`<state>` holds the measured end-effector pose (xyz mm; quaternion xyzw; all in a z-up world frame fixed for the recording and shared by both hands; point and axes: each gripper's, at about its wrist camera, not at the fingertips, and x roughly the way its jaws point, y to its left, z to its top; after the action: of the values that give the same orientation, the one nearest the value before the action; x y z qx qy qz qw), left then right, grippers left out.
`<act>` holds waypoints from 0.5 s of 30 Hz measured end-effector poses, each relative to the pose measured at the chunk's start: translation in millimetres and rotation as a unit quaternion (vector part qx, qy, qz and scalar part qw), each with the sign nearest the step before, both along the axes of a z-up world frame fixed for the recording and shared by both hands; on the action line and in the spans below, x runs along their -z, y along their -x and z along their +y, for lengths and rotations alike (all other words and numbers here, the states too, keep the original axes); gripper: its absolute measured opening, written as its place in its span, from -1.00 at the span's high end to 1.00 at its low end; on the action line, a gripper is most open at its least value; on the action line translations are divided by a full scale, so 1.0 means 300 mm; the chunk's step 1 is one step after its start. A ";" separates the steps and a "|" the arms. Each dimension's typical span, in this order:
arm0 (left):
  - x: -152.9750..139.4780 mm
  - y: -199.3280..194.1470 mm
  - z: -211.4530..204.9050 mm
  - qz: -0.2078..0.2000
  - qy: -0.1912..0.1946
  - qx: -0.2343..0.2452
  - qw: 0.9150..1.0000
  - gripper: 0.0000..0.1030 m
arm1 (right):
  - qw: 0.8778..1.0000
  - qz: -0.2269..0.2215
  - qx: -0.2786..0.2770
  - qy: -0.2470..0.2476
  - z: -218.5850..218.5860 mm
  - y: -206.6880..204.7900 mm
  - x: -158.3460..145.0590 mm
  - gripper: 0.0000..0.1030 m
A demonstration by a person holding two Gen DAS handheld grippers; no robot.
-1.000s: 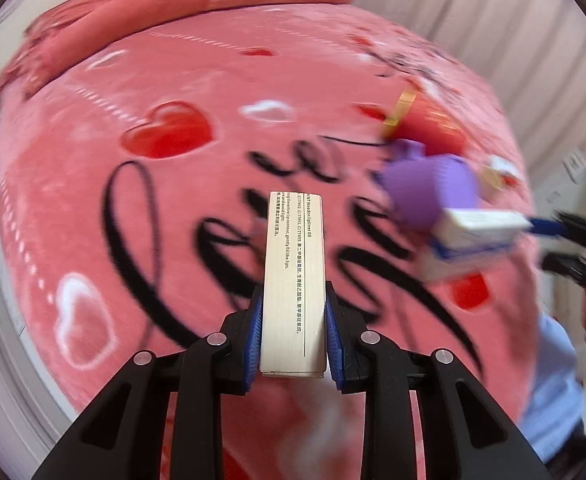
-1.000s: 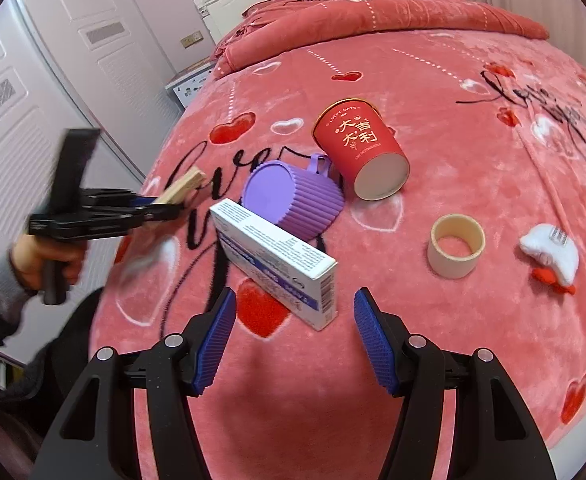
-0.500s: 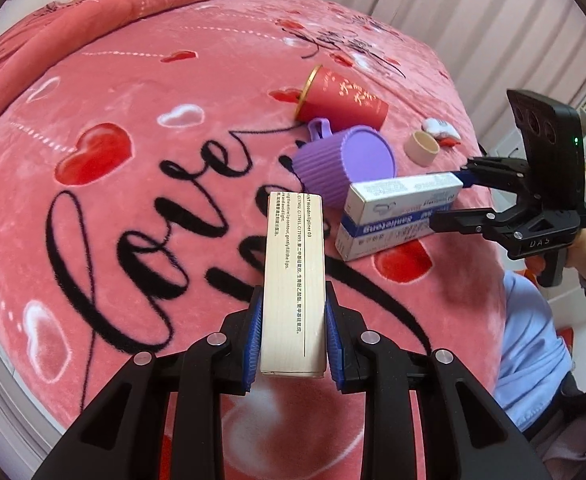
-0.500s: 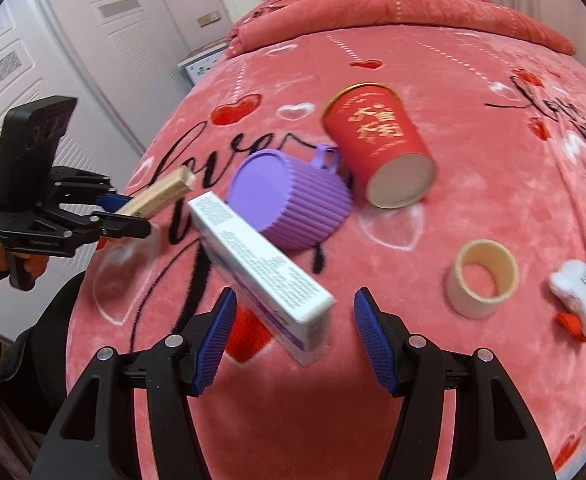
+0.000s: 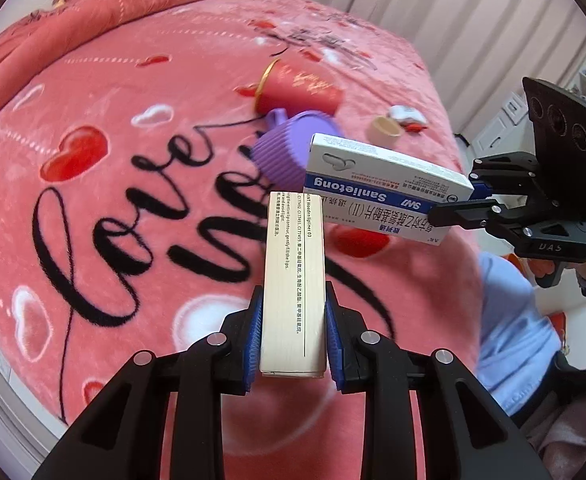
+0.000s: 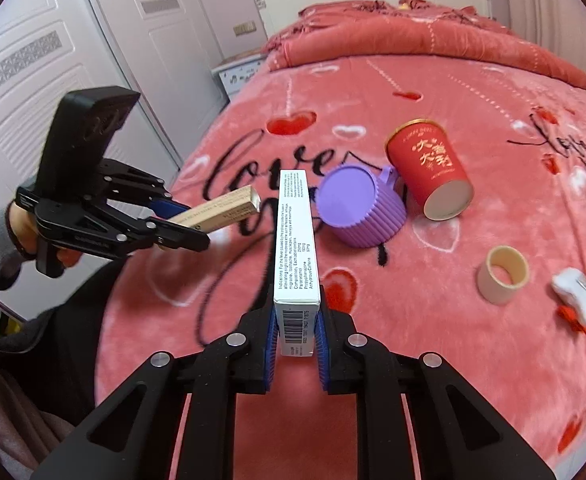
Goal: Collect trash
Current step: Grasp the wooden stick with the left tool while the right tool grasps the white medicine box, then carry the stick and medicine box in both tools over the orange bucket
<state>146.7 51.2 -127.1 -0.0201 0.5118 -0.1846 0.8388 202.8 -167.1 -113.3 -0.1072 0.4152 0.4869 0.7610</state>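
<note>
Left gripper (image 5: 293, 332) is clamped on the beige box (image 5: 293, 280), held above the blanket (image 5: 133, 100). Right gripper (image 6: 296, 330) is clamped on the white box (image 6: 296, 240), also off the bed. Purple cup (image 6: 359, 212), red cup (image 6: 429, 168), tape roll (image 6: 503, 274) lie on the blanket.

Both claws angle downward, the left claw (image 5: 293, 332) and right claw (image 6: 296, 330) each clamped shut on something.

Plush fleece blanket (image 6: 433, 340), cardboard box (image 6: 296, 240)
</note>
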 end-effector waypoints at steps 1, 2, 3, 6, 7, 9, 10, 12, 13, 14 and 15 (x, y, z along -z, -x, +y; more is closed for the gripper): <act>-0.014 0.014 -0.010 -0.004 0.000 0.003 1.000 0.43 | 1.000 -0.002 0.002 -0.002 -0.010 0.018 -0.013 0.68; -0.025 0.027 -0.020 -0.007 -0.001 0.007 1.000 0.43 | 1.000 -0.003 0.005 -0.003 -0.022 0.038 -0.026 0.68; -0.041 0.047 -0.039 -0.011 -0.002 0.015 1.000 0.43 | 1.000 -0.003 0.007 -0.005 -0.035 0.062 -0.040 0.68; -0.069 0.094 -0.087 -0.018 -0.009 0.037 0.999 0.43 | 1.000 -0.009 0.018 -0.009 -0.082 0.140 -0.080 0.68; -0.075 0.106 -0.100 -0.020 -0.011 0.042 0.999 0.43 | 1.000 -0.012 0.025 -0.010 -0.105 0.167 -0.094 0.68; -0.095 0.141 -0.137 -0.026 -0.014 0.059 0.998 0.43 | 0.999 -0.013 0.038 -0.015 -0.147 0.211 -0.114 0.68; -0.101 0.155 -0.150 -0.028 -0.014 0.063 0.997 0.43 | 0.999 -0.012 0.044 -0.016 -0.170 0.235 -0.124 0.68; -0.119 0.185 -0.183 -0.034 -0.016 0.076 0.996 0.43 | 0.998 -0.017 0.053 -0.015 -0.207 0.278 -0.138 0.68; -0.125 0.197 -0.192 -0.036 -0.018 0.081 0.996 0.43 | 0.998 -0.017 0.057 -0.015 -0.227 0.301 -0.146 0.68; -0.134 0.210 -0.207 -0.039 -0.019 0.086 0.995 0.43 | 0.998 -0.019 0.062 -0.016 -0.245 0.322 -0.154 0.68; -0.140 0.221 -0.219 -0.042 -0.020 0.090 0.995 0.43 | 0.997 -0.021 0.066 -0.016 -0.259 0.337 -0.158 0.68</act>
<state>80.5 -14.6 -84.9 0.0504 0.4797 -0.2499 0.8396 101.8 -244.7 -65.7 -0.0775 0.3971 0.4396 0.8019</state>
